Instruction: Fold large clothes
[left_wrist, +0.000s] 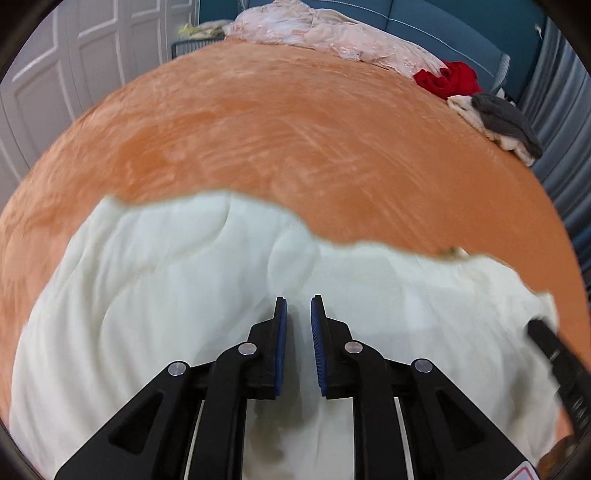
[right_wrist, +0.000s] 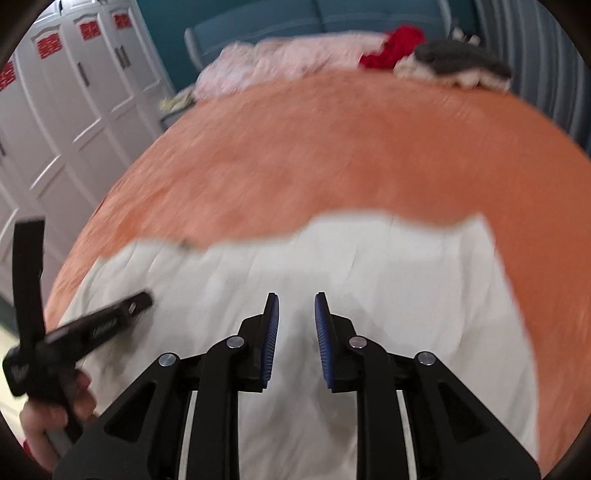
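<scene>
While both grippers are hovering over it, white garment (left_wrist: 166, 295) is lying spread on near part of orange bedspread (left_wrist: 295, 129). L gripper (left_wrist: 298, 306) is showing jaws parted w/ nothing between blue pads; R gripper (right_wrist: 296, 302) likewise released, gripping nothing. R view is blurring. Person's hand (right_wrist: 51, 417) is holding L tool at lower left of R view. Pink bedding (left_wrist: 325, 33), red cloth (left_wrist: 448, 79), grey item (left_wrist: 504, 120) are sitting at far end
</scene>
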